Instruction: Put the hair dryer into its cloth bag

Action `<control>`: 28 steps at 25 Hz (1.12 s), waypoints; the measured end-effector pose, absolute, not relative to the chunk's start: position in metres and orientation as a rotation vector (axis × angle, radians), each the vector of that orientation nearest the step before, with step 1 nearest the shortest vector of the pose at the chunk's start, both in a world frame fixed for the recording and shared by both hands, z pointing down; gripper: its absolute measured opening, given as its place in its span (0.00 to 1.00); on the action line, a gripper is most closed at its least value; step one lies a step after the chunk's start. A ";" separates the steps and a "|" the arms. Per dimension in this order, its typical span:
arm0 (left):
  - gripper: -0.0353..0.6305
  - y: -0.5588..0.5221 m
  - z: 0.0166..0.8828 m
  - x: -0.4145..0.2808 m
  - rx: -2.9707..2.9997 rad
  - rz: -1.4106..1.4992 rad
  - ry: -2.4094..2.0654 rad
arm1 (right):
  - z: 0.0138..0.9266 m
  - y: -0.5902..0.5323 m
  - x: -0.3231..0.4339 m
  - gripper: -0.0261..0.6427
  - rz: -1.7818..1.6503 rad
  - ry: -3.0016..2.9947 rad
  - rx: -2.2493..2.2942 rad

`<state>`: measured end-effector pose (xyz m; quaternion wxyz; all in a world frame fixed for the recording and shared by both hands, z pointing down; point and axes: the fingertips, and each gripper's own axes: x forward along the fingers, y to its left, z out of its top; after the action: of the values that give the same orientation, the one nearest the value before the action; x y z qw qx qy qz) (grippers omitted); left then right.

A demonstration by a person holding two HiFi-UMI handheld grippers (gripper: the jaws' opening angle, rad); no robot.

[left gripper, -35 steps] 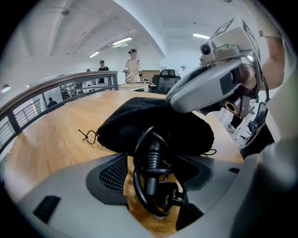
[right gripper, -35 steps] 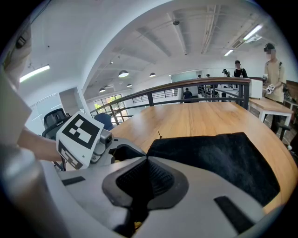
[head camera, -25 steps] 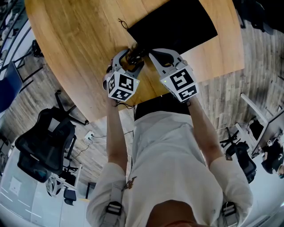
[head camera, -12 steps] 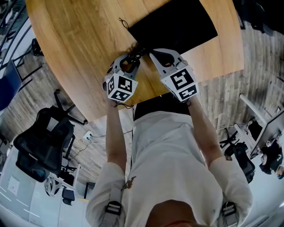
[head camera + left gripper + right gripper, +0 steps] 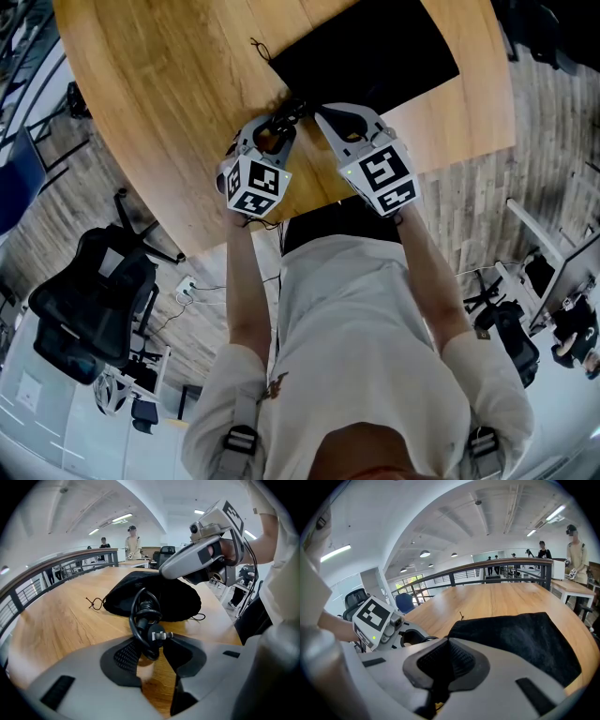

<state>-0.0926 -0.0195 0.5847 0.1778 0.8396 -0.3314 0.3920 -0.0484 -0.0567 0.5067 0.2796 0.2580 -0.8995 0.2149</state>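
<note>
The black cloth bag (image 5: 366, 52) (image 5: 164, 597) (image 5: 520, 634) lies bulging on the round wooden table (image 5: 169, 84). No hair dryer body shows. A coiled black power cord (image 5: 143, 613) (image 5: 281, 120) with its plug (image 5: 158, 634) sticks out at the bag's near end. My left gripper (image 5: 273, 127) (image 5: 152, 641) has just been closing, and its pads now pinch the cord coil. My right gripper (image 5: 319, 111) (image 5: 447, 644) is shut on the bag's near hem, right beside the left one.
The bag's drawstring (image 5: 93, 603) (image 5: 260, 49) trails off its left corner. The table's curved near edge runs just under both grippers. A black office chair (image 5: 94, 300) stands on the floor at left. A railing and several people (image 5: 132, 541) are far behind the table.
The left gripper's jaws have come together from wide open onto the cord coil. The right gripper and the bag have stayed where they were.
</note>
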 end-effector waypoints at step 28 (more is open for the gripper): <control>0.29 -0.058 0.580 -0.037 2.448 1.045 -0.918 | 0.498 -0.053 -0.048 0.07 0.600 -2.448 0.671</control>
<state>-0.0369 -0.0577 0.5798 0.1625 0.8579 -0.3217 0.3663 -0.0482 -0.0526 0.4976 0.2638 0.2480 -0.9054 0.2218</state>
